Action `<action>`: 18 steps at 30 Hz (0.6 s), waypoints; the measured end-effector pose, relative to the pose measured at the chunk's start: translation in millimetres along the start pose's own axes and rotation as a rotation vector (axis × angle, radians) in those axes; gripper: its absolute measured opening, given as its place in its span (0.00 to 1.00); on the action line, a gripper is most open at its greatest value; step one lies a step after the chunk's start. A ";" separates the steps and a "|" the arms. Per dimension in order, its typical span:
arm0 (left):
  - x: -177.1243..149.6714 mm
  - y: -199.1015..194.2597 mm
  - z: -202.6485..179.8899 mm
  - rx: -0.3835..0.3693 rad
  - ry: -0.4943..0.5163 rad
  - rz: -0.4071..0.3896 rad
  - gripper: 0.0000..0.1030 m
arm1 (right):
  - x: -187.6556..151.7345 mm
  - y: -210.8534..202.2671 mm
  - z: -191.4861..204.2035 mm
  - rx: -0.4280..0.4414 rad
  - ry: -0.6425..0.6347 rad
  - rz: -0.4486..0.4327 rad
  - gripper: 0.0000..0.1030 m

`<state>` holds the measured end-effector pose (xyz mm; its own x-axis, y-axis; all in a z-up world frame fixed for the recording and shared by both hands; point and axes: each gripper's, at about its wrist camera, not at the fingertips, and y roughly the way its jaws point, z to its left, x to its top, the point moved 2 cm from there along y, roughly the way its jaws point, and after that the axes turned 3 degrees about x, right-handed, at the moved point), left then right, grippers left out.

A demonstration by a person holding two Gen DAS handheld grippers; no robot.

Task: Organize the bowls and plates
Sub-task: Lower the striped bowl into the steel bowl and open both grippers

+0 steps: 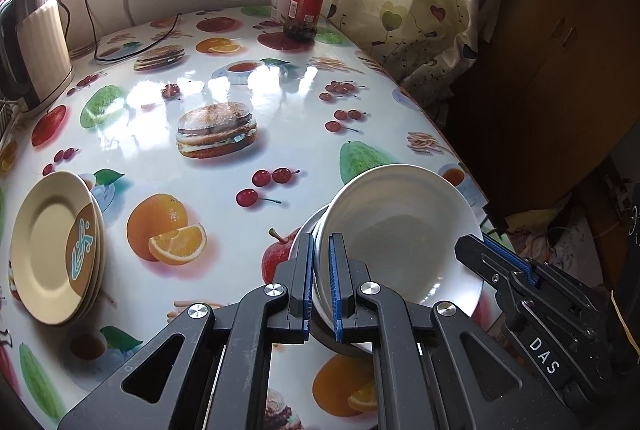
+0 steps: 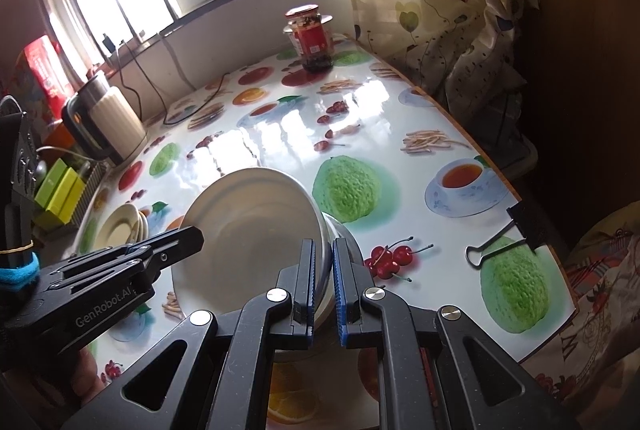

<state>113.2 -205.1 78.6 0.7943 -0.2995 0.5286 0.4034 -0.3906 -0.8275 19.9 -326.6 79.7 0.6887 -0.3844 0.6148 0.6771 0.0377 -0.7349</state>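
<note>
Both tongs pinched tight on rims of white ceramic bowls: left tongs on near-left rim, right tongs on opposite rim. Bowls nested, tilted over fruit-print glossy tabletop, probably for steady two-handed carrying. Cream plate stack lies well left of bowls.

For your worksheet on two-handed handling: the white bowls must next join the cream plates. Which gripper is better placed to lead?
Left. The cream plates lie on the left gripper's side of the white bowls; the right gripper clamps the opposite rim.
</note>
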 end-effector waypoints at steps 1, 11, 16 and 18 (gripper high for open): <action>-0.2 0.5 0.0 0.001 -0.001 0.002 0.07 | -0.3 0.8 -0.3 -0.001 0.001 0.003 0.10; -0.6 3.8 0.8 -0.002 -0.008 0.014 0.07 | -0.4 6.8 -1.9 -0.001 0.008 0.020 0.12; -0.4 4.6 1.8 0.000 -0.008 0.015 0.07 | -1.0 9.7 -2.2 -0.002 0.011 0.025 0.12; -0.4 4.8 2.2 -0.001 -0.009 0.015 0.07 | -0.8 10.4 -2.3 -0.003 0.010 0.024 0.12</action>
<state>115.8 -204.9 74.0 0.8044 -0.2973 0.5143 0.3908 -0.3872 -0.8351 25.7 -328.0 70.9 0.7023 -0.3923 0.5940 0.6594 0.0442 -0.7505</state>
